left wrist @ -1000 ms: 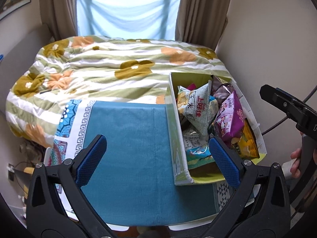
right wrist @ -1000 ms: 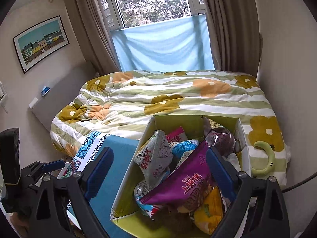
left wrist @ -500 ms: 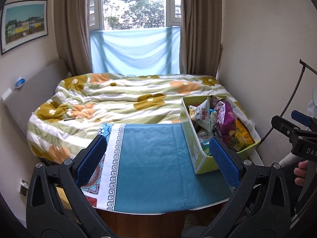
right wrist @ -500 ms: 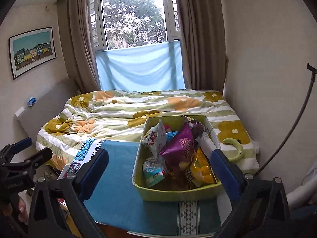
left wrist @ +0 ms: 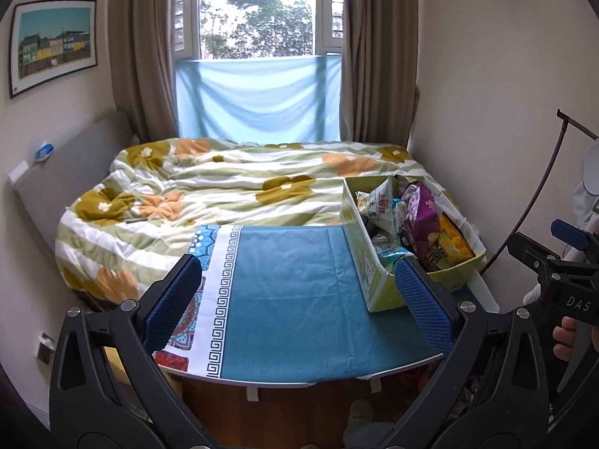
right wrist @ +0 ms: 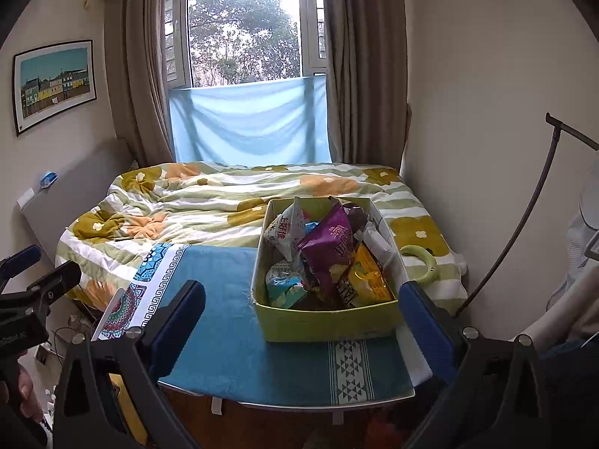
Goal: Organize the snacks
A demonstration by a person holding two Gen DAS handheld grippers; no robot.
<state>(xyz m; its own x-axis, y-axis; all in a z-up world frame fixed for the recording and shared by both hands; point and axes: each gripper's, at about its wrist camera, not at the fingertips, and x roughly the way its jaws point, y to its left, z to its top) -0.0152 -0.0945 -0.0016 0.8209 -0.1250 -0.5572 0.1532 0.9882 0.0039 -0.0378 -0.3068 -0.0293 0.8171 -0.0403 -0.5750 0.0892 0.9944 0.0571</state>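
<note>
A yellow-green box (right wrist: 329, 323) full of snack bags stands on the right part of a small table under a teal cloth (right wrist: 239, 348). It holds a purple bag (right wrist: 333, 247), a white bag with red writing (right wrist: 286, 230), a yellow bag (right wrist: 365, 277) and a light blue packet (right wrist: 284, 290). The box also shows in the left wrist view (left wrist: 368, 273). My left gripper (left wrist: 297, 305) is open and empty, held back from the table's near edge. My right gripper (right wrist: 303, 323) is open and empty, in front of the box.
A bed with a flowered quilt (left wrist: 224, 191) lies right behind the table. A wall (right wrist: 479, 112) is close on the right. A yellow-green ring (right wrist: 423, 262) lies on the quilt beside the box. A dark curved rod (right wrist: 524, 217) stands at right.
Both grippers have pulled back and up from the table, so the box and the cloth look smaller and farther. Both stayed open and empty.
</note>
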